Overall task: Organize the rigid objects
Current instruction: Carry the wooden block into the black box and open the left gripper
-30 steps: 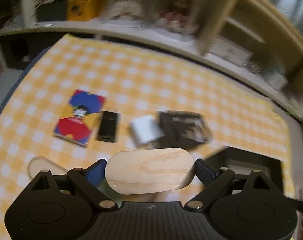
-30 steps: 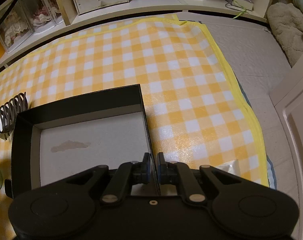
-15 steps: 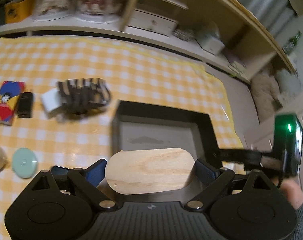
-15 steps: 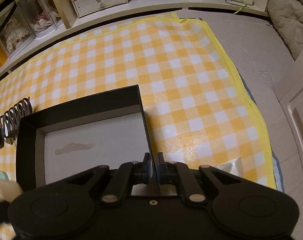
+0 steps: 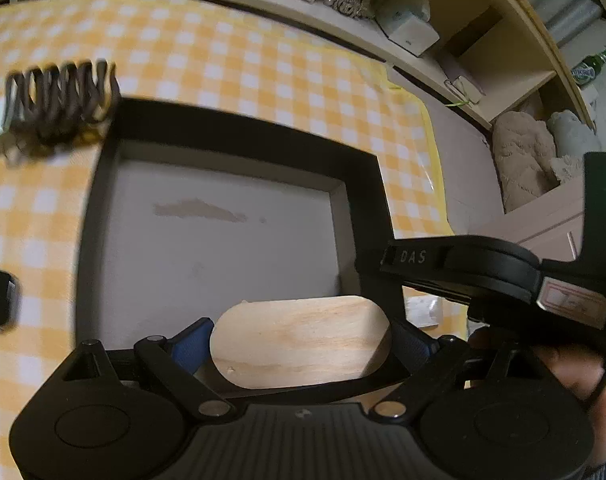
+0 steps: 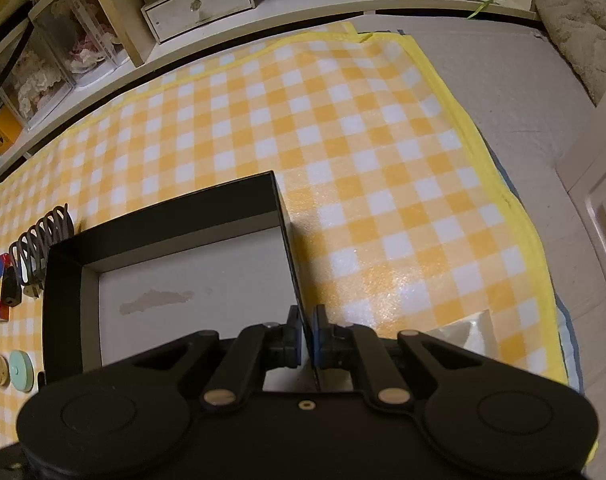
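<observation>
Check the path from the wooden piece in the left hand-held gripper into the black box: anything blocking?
Nothing visible blocks it. The wooden piece, clamped in the left hand-held gripper, is over the near edge of the black box, whose floor is bare. The right hand-held gripper pinches the box's right wall, off to the side.

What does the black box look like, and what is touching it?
The black box is a shallow open tray, likely cardboard, with black walls and a pale grey floor bearing a brownish scuff. It lies flat on the yellow checked cloth. The right gripper pinches its right wall. Nothing lies on the floor that shows.
</observation>
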